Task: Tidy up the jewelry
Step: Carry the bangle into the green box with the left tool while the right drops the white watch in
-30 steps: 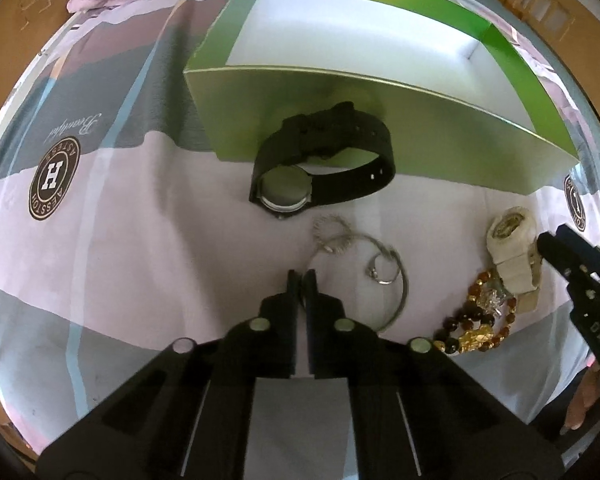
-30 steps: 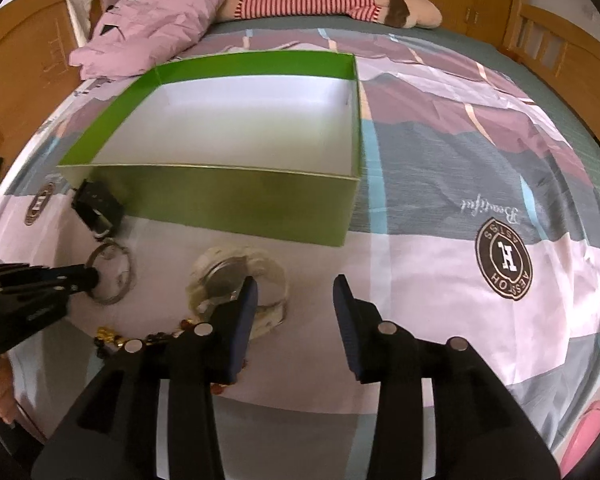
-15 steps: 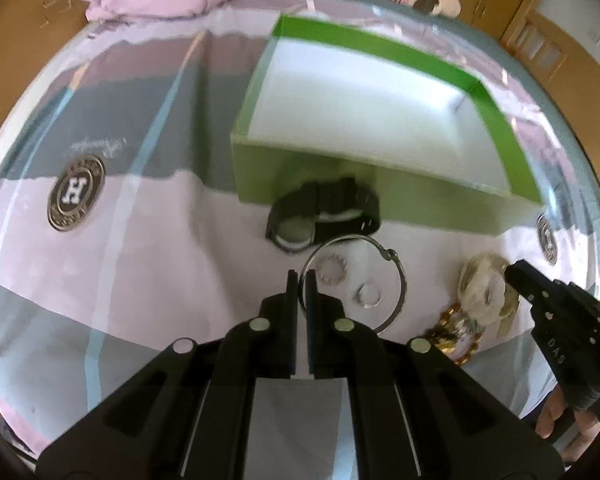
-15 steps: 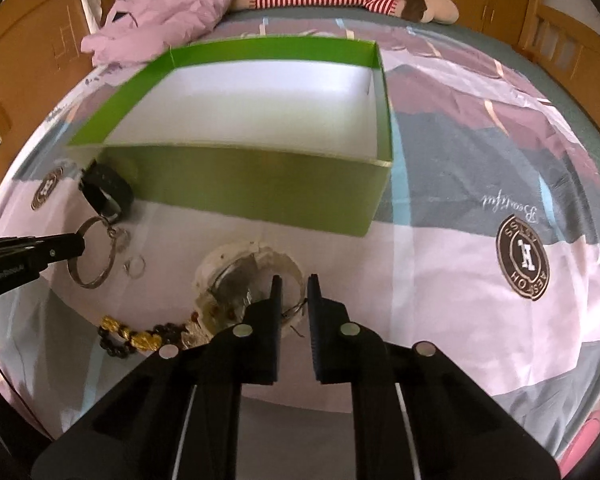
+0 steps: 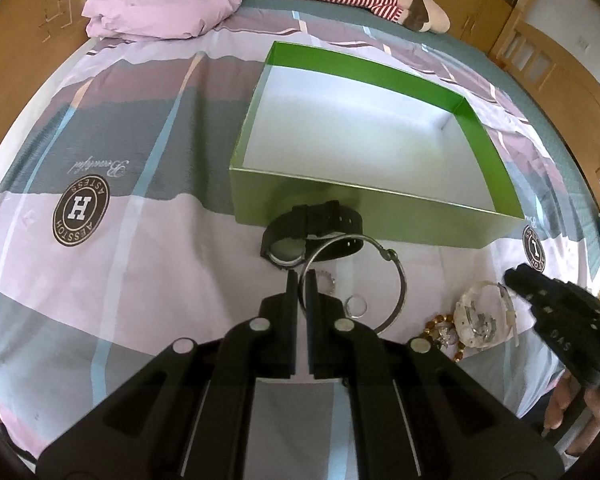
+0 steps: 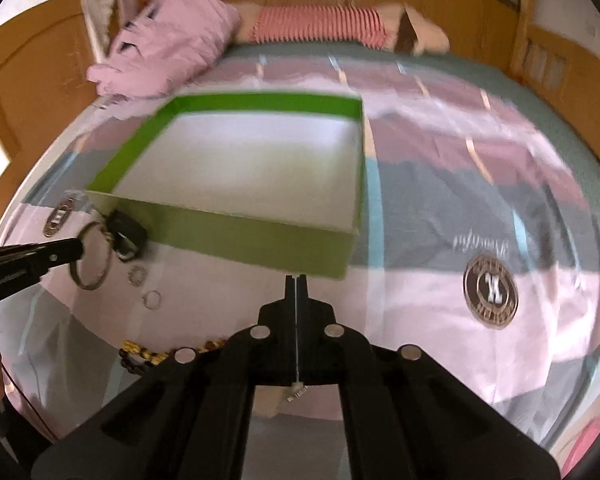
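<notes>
On the patterned bedspread (image 5: pixel 112 280), the left gripper (image 5: pixel 299 280) has its fingers nearly together, pinched on the rim of a silver bangle (image 5: pixel 384 256). The hoop stands out to the right of the fingertips, lifted above the sheet, and its far arc overlaps the strap of a black wristwatch (image 5: pixel 312 232). That watch lies just beyond the gripper's tips, against the near wall of the green box (image 5: pixel 380 208), whose white inside holds nothing. Below the hoop, on the sheet, lie a small toothed ring (image 5: pixel 327 280) and a plain silver ring (image 5: pixel 357 306), close to each other.

Further right, a pale watch (image 5: pixel 484 316) appears raised at the tip of the right gripper (image 5: pixel 514 280), just beside a beaded bracelet (image 5: pixel 440 328) of amber and dark beads.

In the right wrist view the picture is blurred. The left gripper (image 6: pixel 78 250) enters from the left edge with the bangle (image 6: pixel 94 256) hanging from it, in front of the black watch (image 6: pixel 126 236) and the box corner (image 6: pixel 100 196). The right gripper (image 6: pixel 296 278) has its fingers pressed together; a thin pale strip runs between them and a small metal buckle end shows beneath, so it grips the pale watch's strap. The beads (image 6: pixel 148 354) lie left of its fingers.
</notes>
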A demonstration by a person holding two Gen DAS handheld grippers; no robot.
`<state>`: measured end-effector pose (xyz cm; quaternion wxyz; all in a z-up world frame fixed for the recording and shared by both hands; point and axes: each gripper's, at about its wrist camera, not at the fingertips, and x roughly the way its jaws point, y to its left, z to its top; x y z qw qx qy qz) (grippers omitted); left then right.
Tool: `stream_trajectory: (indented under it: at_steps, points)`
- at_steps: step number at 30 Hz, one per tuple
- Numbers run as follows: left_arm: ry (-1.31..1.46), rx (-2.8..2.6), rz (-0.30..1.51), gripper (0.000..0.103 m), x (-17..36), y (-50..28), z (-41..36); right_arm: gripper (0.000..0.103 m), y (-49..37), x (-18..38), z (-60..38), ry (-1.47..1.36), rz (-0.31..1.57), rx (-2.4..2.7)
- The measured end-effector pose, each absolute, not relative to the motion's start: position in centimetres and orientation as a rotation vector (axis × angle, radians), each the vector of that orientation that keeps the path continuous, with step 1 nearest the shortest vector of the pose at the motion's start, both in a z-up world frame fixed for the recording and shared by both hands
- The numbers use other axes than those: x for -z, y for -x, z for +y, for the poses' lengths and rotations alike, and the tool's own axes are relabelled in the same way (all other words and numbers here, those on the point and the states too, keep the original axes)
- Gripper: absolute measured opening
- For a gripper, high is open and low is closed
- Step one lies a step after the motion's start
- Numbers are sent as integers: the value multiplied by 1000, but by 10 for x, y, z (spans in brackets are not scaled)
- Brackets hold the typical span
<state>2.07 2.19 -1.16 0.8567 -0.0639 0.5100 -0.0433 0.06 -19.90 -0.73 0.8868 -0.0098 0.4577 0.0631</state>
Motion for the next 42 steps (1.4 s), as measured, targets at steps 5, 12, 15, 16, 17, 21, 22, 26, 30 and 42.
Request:
stream_trajectory:
  at_steps: [5, 12, 15, 16, 17, 21, 22, 26, 30, 42]
  points:
    - [128, 93, 1073, 3, 12, -20, 20, 36, -2, 24, -217, -88, 1025, -129]
    - [126, 94, 1073, 3, 13, -20, 20, 53, 1, 18, -213, -173, 1036, -231]
    - [124, 96, 1066, 3, 11, -20, 20, 27, 2, 29, -194, -59, 1089, -224]
    - [123, 96, 1063, 3, 10, -20, 19, 24, 4, 31, -189, -27, 1094, -223]
    - [124, 93, 1055, 3, 8, -20, 19, 24, 7, 30, -185, 9, 1077, -220]
    - [123, 108, 1014, 3, -10, -22, 16, 24, 12, 16, -180, 27, 1022, -230]
    - [123, 115, 993, 3, -19, -25, 15, 24, 11, 11, -180, 20, 1007, -236]
    - [137, 149, 920, 3, -50, -41, 11, 24, 5, -33, -178, -14, 879, -284]
    - [135, 137, 881, 3, -60, -67, 10, 24, -12, -74, -177, -24, 746, -289]
    - [177, 105, 992, 22, -22, -94, 21, 34, -87, -29, -168, -18, 843, -280]
